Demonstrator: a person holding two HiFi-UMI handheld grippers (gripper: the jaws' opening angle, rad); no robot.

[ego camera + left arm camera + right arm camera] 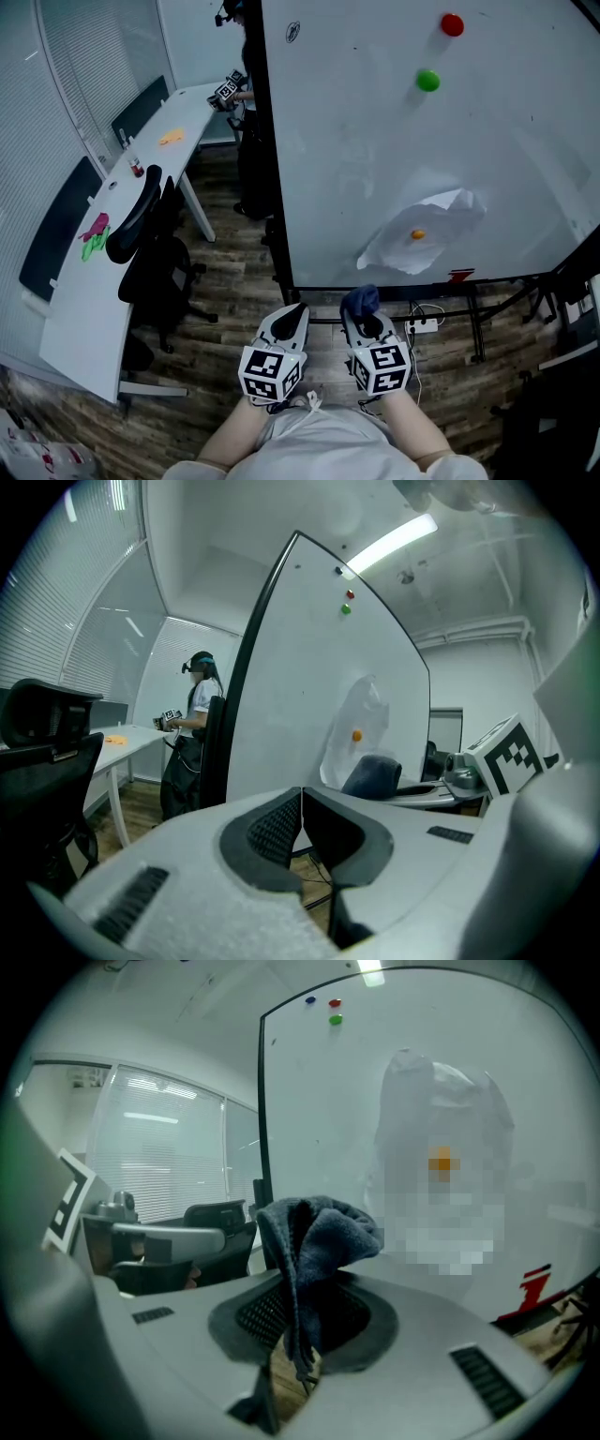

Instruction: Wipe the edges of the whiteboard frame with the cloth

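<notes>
Whiteboard (356, 169) stands on wood floor (234, 281) beside long desk (84, 309)

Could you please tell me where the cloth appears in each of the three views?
Head view: the cloth is low centre, in the right gripper's jaws, below the whiteboard's bottom edge.
Left gripper view: right of centre, beyond the left gripper's shut jaws.
Right gripper view: centre, pinched between the jaws.
Shared landmark: the green magnet on the whiteboard.
</notes>
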